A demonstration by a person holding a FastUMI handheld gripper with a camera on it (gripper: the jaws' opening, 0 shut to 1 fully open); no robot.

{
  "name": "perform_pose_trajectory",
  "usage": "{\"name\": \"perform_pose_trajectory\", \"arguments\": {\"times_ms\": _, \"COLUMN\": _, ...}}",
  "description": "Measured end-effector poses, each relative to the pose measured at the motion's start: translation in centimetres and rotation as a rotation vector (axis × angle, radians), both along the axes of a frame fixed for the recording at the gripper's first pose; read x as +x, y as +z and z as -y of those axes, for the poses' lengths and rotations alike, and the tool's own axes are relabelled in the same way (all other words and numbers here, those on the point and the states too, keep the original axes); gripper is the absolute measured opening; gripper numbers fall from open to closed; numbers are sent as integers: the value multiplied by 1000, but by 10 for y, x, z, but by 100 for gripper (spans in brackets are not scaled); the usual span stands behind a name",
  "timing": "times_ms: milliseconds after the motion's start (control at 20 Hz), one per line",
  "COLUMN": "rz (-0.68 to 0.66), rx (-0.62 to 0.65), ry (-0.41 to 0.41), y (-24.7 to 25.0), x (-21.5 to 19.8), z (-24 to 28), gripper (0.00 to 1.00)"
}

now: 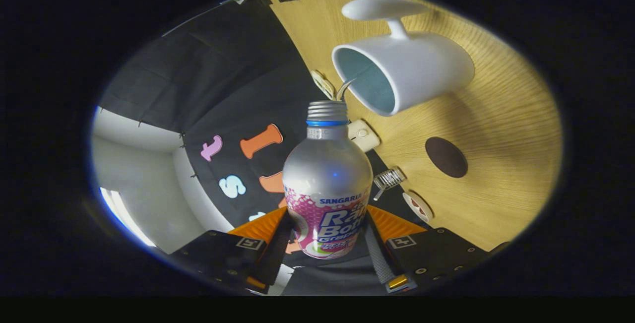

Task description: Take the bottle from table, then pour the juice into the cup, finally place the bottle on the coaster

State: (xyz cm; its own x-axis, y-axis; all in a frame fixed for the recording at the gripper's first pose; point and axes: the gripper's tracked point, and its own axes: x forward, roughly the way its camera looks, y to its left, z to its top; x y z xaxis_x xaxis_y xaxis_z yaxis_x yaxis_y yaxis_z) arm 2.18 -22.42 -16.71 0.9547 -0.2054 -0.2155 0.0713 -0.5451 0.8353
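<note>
Pouring already: bottle [327, 184] lifted off the table [501, 129] and clamped between the jaws, both fingers [379, 258] pressing on the lower labelled part of its body, so the taking step looks done. Tipped strongly toward the cup [404, 72], with the uncapped threaded neck just beside the cup's rim and a thin stream of juice [344, 90] leaving the mouth toward the opening; not possible to tell how much liquid sits inside the cup. Left to do, by judgement: finishing the pour, turning the bottle upright, then setting it on the coaster [446, 157], which lies bare on the table beyond the cup. Bottle of brushed metal, rounded shoulder, narrow ribbed neck with a blue ring, glossy printed wrap below. Cup of smooth white ceramic, cylindrical, pale bluish inside, with a curved handle. Coaster flat, round, dark and matte. Table of light wood grain with fine parallel lines.
</note>
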Motion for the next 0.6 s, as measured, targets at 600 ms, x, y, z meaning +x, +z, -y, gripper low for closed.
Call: {"name": "perform_pose_trajectory", "arguments": {"times_ms": 600, "rz": 50, "rx": 54, "ry": -88, "y": 2, "x": 5, "z": 8, "gripper": 75}}
